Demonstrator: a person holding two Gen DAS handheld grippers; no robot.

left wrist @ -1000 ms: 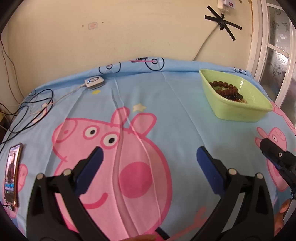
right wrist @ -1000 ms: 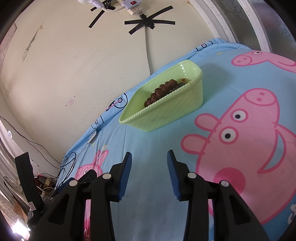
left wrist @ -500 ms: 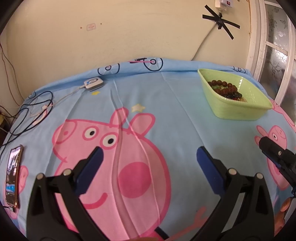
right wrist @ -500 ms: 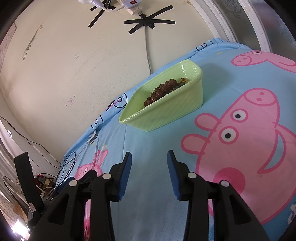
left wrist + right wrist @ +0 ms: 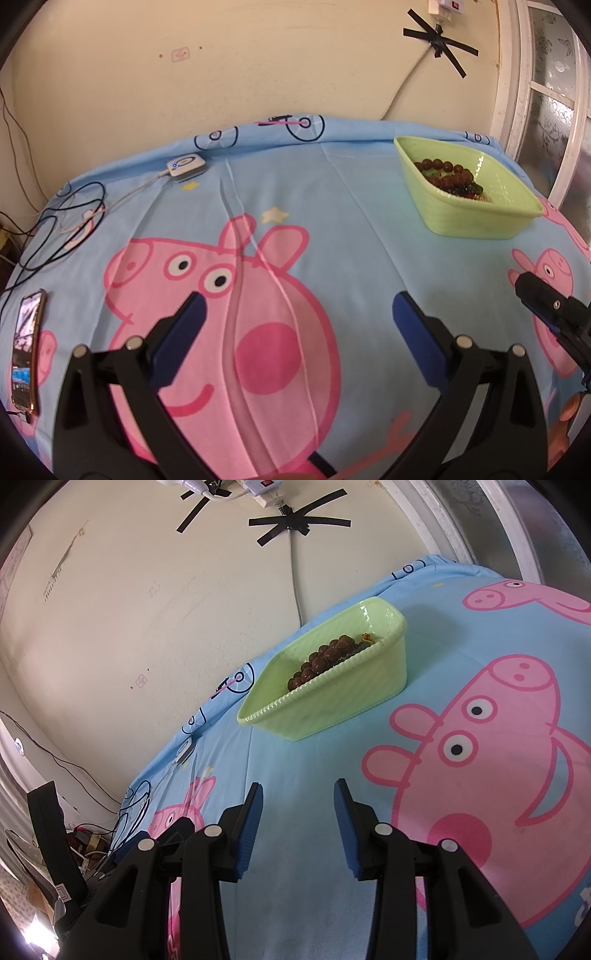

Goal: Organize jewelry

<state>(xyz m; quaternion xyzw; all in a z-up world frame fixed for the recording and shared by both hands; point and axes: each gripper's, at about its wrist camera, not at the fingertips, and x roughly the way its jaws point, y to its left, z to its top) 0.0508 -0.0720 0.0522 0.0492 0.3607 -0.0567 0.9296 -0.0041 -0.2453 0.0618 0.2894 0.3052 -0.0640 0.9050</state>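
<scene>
Left gripper wide open, right gripper narrowly open, both empty above bedsheet; beaded bracelets in green basket.

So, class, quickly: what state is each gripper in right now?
Left gripper: open, holding nothing.
Right gripper: open, narrower gap, holding nothing.

The left wrist view has drifted slightly, nothing on the bedsheet moved.
</scene>
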